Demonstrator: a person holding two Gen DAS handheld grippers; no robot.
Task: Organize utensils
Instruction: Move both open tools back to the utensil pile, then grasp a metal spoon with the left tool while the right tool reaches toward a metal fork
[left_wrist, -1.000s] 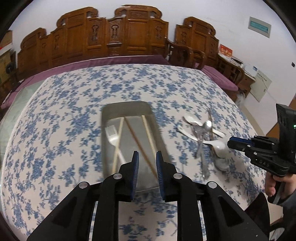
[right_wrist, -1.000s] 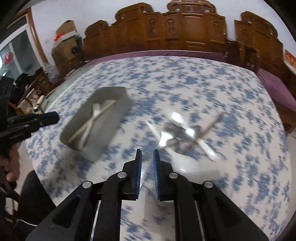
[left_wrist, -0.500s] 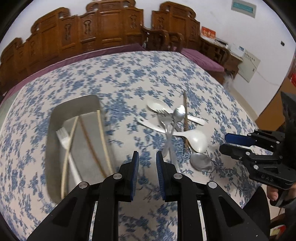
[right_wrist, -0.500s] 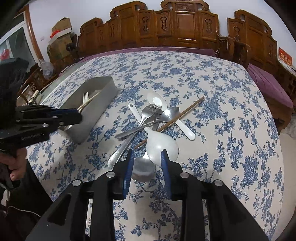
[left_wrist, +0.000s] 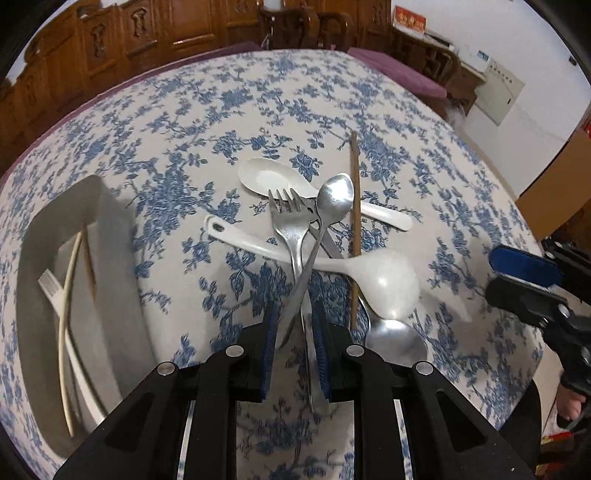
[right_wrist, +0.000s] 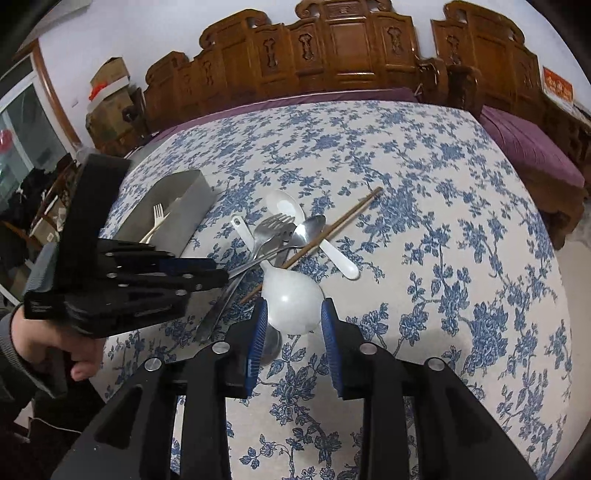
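Note:
A heap of utensils lies on the blue-flowered tablecloth: a metal spoon (left_wrist: 334, 199), a metal fork (left_wrist: 290, 221), two white spoons (left_wrist: 384, 275), a brown chopstick (left_wrist: 355, 206). My left gripper (left_wrist: 293, 325) is open, its fingers on either side of the metal spoon and fork handles. My right gripper (right_wrist: 291, 317) is open around the bowl of the large white spoon (right_wrist: 291, 299). A grey metal tray (left_wrist: 33, 236) at the left holds a white fork and chopsticks.
A second metal spoon (left_wrist: 397, 338) lies under the white spoon's bowl. Carved wooden chairs (right_wrist: 332, 48) stand behind the table. The table's near edge is close below both grippers. The right gripper (left_wrist: 532, 284) shows in the left wrist view.
My left gripper has swung from over the tray to the utensil heap and closed in on the handles. My right gripper has opened wider and moved in around the white spoon's bowl.

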